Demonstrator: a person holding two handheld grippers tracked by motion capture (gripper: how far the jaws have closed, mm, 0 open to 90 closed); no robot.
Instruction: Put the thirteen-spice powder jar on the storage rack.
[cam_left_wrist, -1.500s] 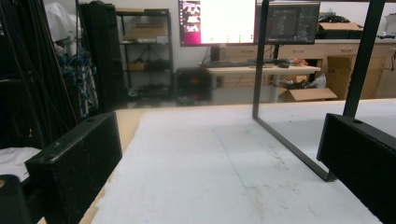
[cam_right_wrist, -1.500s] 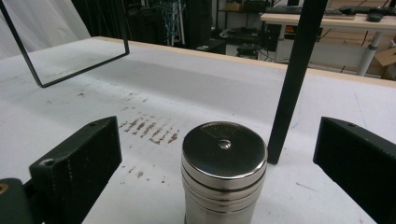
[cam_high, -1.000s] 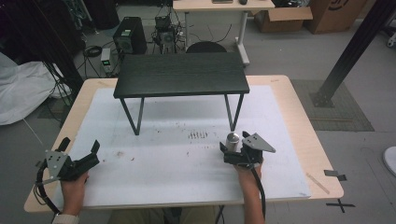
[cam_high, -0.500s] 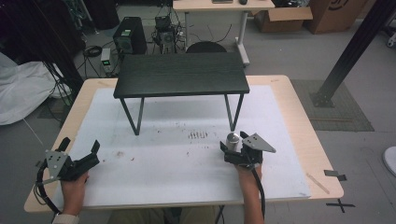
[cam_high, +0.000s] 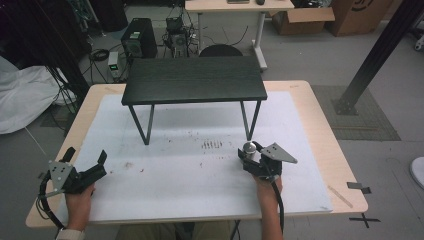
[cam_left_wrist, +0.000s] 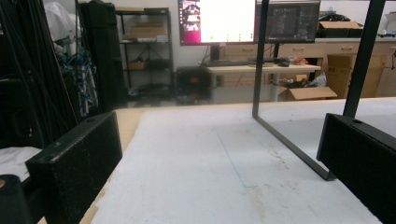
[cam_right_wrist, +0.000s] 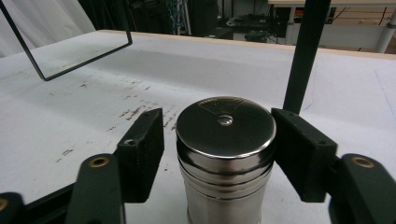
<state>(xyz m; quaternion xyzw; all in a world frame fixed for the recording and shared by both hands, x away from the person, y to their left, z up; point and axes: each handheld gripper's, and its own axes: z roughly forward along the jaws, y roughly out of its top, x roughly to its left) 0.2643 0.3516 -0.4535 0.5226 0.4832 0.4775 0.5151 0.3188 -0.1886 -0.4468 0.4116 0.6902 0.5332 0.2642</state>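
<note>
White paper covers the table (cam_high: 310, 150). Low and right of the middle of the high view, the right gripper (cam_high: 251, 159) has just been closing its jaws around a shiny metal can (cam_right_wrist: 225, 154); whether both pads press it is unclear. At lower left, the left gripper (cam_high: 87, 167) is wide open, holding nothing.

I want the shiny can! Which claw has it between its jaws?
The right claw: the steel canister stands upright between its jaws, which have just been closing around it. The left claw is open with nothing between its jaws.
</note>
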